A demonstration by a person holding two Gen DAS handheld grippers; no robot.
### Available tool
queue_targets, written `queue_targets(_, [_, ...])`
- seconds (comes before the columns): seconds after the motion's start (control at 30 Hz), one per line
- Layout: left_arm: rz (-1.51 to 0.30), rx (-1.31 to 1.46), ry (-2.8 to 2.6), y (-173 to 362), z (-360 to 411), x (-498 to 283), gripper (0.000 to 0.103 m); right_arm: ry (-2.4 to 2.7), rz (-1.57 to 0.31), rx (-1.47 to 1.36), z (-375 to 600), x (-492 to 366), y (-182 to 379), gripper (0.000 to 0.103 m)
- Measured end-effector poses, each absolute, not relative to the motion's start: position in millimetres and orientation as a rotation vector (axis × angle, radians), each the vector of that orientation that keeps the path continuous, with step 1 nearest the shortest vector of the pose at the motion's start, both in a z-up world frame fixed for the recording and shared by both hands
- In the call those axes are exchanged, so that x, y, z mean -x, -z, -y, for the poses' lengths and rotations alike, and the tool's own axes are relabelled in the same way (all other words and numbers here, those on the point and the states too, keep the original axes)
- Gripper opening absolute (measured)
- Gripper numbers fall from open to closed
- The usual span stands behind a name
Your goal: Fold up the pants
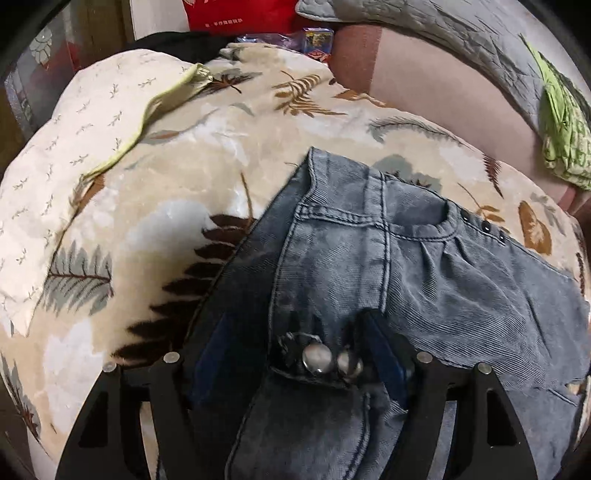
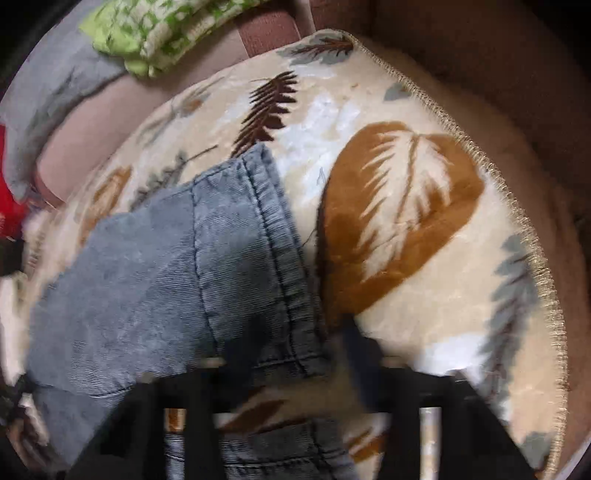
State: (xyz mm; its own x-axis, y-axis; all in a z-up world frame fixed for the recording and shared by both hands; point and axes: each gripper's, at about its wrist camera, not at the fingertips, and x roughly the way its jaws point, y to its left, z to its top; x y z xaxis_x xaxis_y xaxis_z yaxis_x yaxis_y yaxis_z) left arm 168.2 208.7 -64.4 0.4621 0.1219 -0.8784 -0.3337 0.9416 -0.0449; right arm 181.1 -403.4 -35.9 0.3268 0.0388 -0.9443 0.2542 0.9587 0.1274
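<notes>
Grey-blue denim pants [image 1: 424, 266] lie on a cream blanket with a leaf print [image 1: 184, 166]. My left gripper [image 1: 295, 354] is shut on the pants' waistband, right at the two metal buttons [image 1: 317, 359]; its dark blue pads press the denim from both sides. In the right wrist view the pants [image 2: 147, 280] show a hemmed edge [image 2: 273, 258] running towards me. My right gripper [image 2: 280, 365] sits at that hem; the view is blurred and the left finger is hidden by denim, so its grip is unclear.
A green patterned cloth [image 1: 565, 122] lies at the far right on a pink sheet [image 1: 424, 85], also in the right wrist view [image 2: 155, 33]. A grey quilt [image 1: 443, 22] and red bag [image 1: 236, 14] are behind. The blanket's fringed edge [image 2: 517, 206] runs on the right.
</notes>
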Motion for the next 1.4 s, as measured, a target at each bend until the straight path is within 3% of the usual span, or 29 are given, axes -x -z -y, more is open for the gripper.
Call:
queue_targets(0.13, [-1.048,0.198,-0.310,55.8,-215.2,-172.8,0.075,0.217,-1.167,-0.122,393.8,-170.5,9.1,0.015])
queue_targets(0.23, [-1.003,0.273,-0.272,40.6,-227.0,-177.8,0.075,0.210,-1.261,-0.133,406.8,-183.7,26.5,0.043])
queue_targets(0.27, [-0.983,0.285,-0.264,34.7,-230.3,-182.6,0.075,0.186,-1.244,-0.214,413.6,-185.9,24.5,0.063])
queue_targets(0.3, [-0.973,0.283,-0.258,30.3,-231.7,-186.7,0.075,0.188,-1.208,-0.242,415.9,-187.5,19.3,0.073])
queue_targets(0.4, [-0.968,0.278,-0.225,27.7,-234.2,-214.9,0.075,0.164,-1.124,-0.254,412.6,-211.9,4.5,0.077])
queue_targets(0.67, [-0.998,0.404,-0.112,41.8,-241.9,-273.5,0.071,0.087,-1.153,-0.271,398.4,-295.5,33.8,0.077])
queue_targets(0.7, [-1.012,0.413,-0.114,46.3,-243.8,-278.7,0.066,0.082,-1.197,-0.252,395.1,-301.0,44.4,0.077])
queue_targets(0.77, [-1.052,0.419,-0.114,55.6,-246.7,-287.8,0.043,0.085,-1.218,-0.217,388.2,-302.0,57.5,0.076])
queue_targets(0.83, [-1.074,0.396,-0.148,62.7,-248.7,-293.7,0.030,0.084,-1.203,-0.191,383.9,-299.2,57.1,0.070])
queue_targets(0.87, [-1.081,0.393,-0.165,66.2,-250.9,-296.7,0.019,0.079,-1.205,-0.186,382.4,-299.1,56.8,0.064])
queue_targets(0.9, [-1.081,0.384,-0.180,67.5,-252.3,-298.3,0.013,0.076,-1.208,-0.179,381.1,-299.1,55.1,0.050])
queue_targets(0.93, [-1.088,0.357,-0.199,68.1,-252.4,-300.9,0.004,0.079,-1.210,-0.167,379.8,-299.8,53.2,0.042])
queue_targets(0.97, [-1.093,0.344,-0.195,68.2,-252.0,-303.8,0.003,0.086,-1.211,-0.146,379.0,-301.1,49.8,0.027])
queue_targets(1.03, [-1.071,0.313,-0.210,60.1,-251.6,-308.8,0.003,0.087,-1.201,-0.128,378.9,-302.4,41.5,0.018])
queue_targets(1.17, [-0.906,0.216,-0.262,31.2,-247.3,-312.2,0.000,0.127,-1.085,-0.090,378.8,-297.4,9.2,0.018])
queue_targets(1.23, [-0.979,0.218,-0.248,45.9,-246.7,-319.3,0.000,0.167,-1.122,-0.095,380.6,-300.6,23.5,0.028])
queue_targets(1.3, [-1.024,0.256,-0.244,57.6,-250.1,-317.1,0.014,0.151,-1.241,-0.111,382.6,-304.6,52.2,0.040])
queue_targets(1.33, [-1.033,0.289,-0.238,60.6,-253.9,-313.6,0.048,0.151,-1.192,-0.126,385.9,-299.5,47.6,0.048])
queue_targets(1.37, [-1.050,0.344,-0.234,62.0,-260.4,-307.9,0.076,0.152,-1.177,-0.166,390.8,-296.2,43.1,0.073])
queue_targets(1.4, [-1.045,0.410,-0.229,60.9,-267.5,-302.1,0.079,0.145,-1.157,-0.215,395.7,-293.6,38.7,0.080])
